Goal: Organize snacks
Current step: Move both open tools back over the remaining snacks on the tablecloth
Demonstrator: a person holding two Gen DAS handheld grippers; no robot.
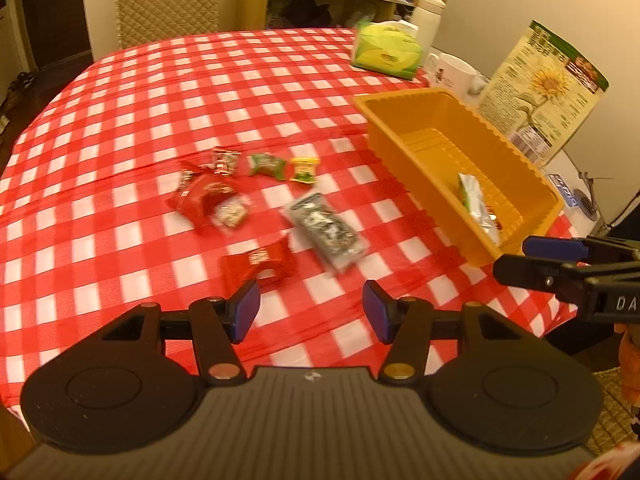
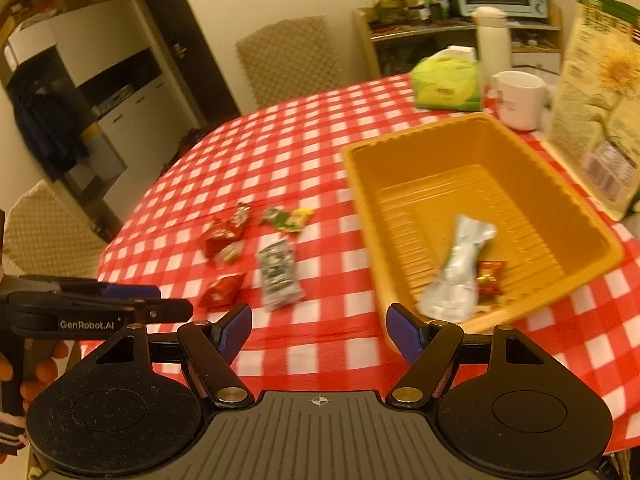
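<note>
The left claw [image 1: 311, 312] hung released over the near edge of the desk [image 1: 140, 92], its 2 blue pads spread with only checked cloth between them. The right claw [image 2: 319, 330] was likewise released and carried nothing, its right pad standing before the near corner of the yellow bin [image 2: 516, 184]. Each claw showed at the edge of the other's view, with orange-gloved fingers [image 2: 44, 372] wrapped on the left one's handle.

Just beyond the left claw lay a red packet [image 1: 260, 264], and beside it to the right a clear pack with dark contents [image 1: 328, 230]. Further out sat a cluster of red wrappers [image 1: 208, 196], then a green sachet [image 1: 266, 165] and a yellow-green sachet [image 1: 305, 169] side by side. All of these rested loose on the red and white cloth, blurred in both views.

The yellow bin stood on the desk to the right of the loose snacks. Inside it lay a silver pouch [image 2: 460, 268] and a small red-orange packet [image 2: 490, 278], touching near the bin's front wall.

Behind the bin stood a white mug [image 2: 520, 100], a green tissue pack [image 2: 446, 80], a white flask [image 2: 494, 46] and a sunflower-printed carton [image 2: 596, 120]. A quilted chair back [image 1: 168, 0] rose past the far side.
</note>
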